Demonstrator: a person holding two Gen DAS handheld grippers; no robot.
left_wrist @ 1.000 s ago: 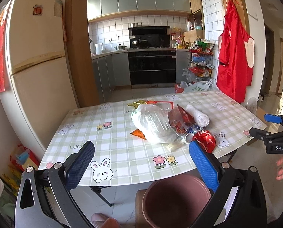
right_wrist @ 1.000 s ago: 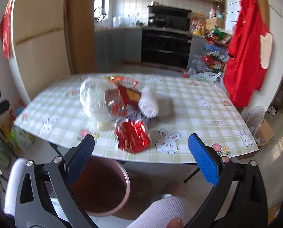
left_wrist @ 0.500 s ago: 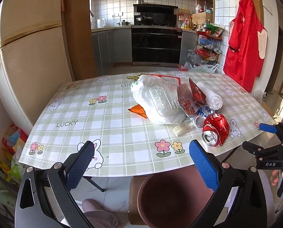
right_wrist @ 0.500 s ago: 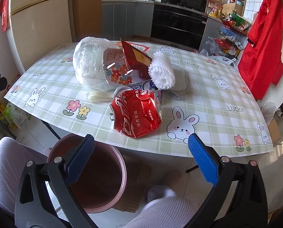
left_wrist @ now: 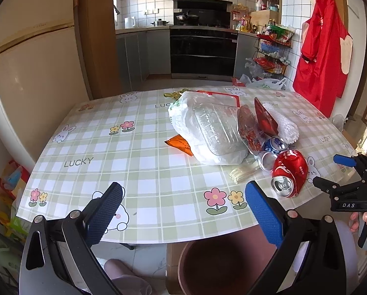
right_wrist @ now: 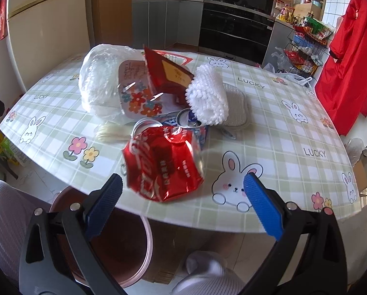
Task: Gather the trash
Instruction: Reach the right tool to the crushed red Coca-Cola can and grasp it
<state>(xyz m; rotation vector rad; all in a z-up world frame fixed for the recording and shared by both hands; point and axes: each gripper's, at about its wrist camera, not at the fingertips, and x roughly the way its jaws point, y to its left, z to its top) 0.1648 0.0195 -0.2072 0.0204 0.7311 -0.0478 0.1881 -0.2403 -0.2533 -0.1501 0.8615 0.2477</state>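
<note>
A pile of trash lies on the checked tablecloth (left_wrist: 134, 167): a crushed red can (right_wrist: 162, 166) at the front, a blue can (right_wrist: 192, 123), a clear plastic bag with a bottle (left_wrist: 208, 130), a red packet (right_wrist: 168, 73) and a white cloth roll (right_wrist: 208, 93). A brown bin (left_wrist: 222, 263) stands on the floor under the table's near edge. My right gripper (right_wrist: 182, 204) is open, just in front of the red can. My left gripper (left_wrist: 183, 216) is open and empty over the near edge. The right gripper also shows in the left wrist view (left_wrist: 331, 172).
A fridge (left_wrist: 36, 86) stands to the left, the kitchen counter and oven (left_wrist: 203, 51) behind the table. A red apron (left_wrist: 323, 56) hangs on the right wall beside a wire rack (left_wrist: 272, 56). My knees show below (right_wrist: 208, 280).
Both grippers have moved forward and down toward the table. The red can now fills the space just ahead of the right gripper's open fingers.
</note>
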